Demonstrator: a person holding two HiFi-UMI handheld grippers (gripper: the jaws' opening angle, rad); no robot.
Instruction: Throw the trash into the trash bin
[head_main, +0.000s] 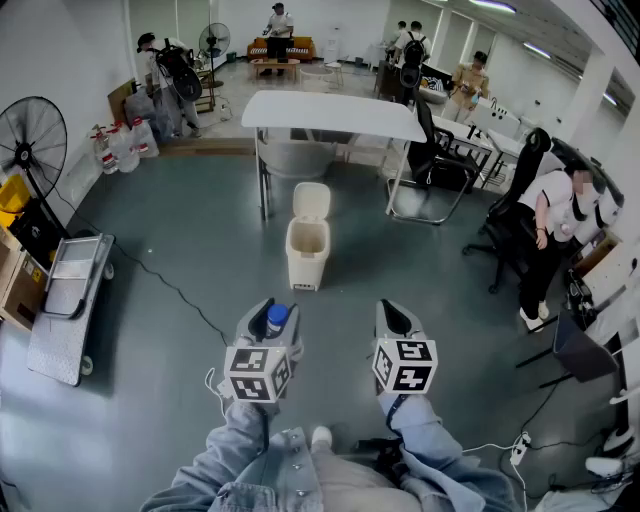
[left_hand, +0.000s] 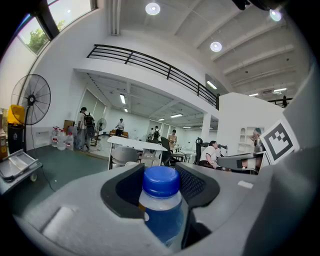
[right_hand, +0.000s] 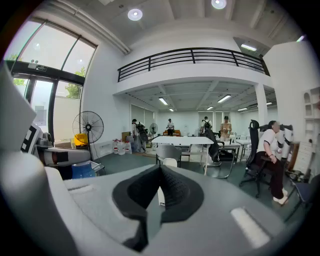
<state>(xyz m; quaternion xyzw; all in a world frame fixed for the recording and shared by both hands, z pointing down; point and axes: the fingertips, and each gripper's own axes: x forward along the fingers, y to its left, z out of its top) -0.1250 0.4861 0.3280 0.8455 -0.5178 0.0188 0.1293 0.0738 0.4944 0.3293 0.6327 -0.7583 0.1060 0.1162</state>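
A cream trash bin (head_main: 307, 250) stands on the grey floor ahead of me, its lid tipped open, just in front of a white table. My left gripper (head_main: 275, 312) is shut on a small clear bottle (head_main: 277, 319) with a blue cap, held upright between its pads. In the left gripper view the bottle (left_hand: 161, 202) fills the gap between the jaws of the left gripper (left_hand: 161, 175). My right gripper (head_main: 393, 312) is level with the left one, shut and empty. In the right gripper view the bin's lid (right_hand: 170, 162) shows just above the tips of the right gripper (right_hand: 161, 172).
The white table (head_main: 335, 113) stands behind the bin, with office chairs (head_main: 440, 160) to its right. A person (head_main: 555, 230) sits at the right. A standing fan (head_main: 30, 140) and a folded cart (head_main: 65, 290) are at the left. A cable (head_main: 170, 285) runs over the floor.
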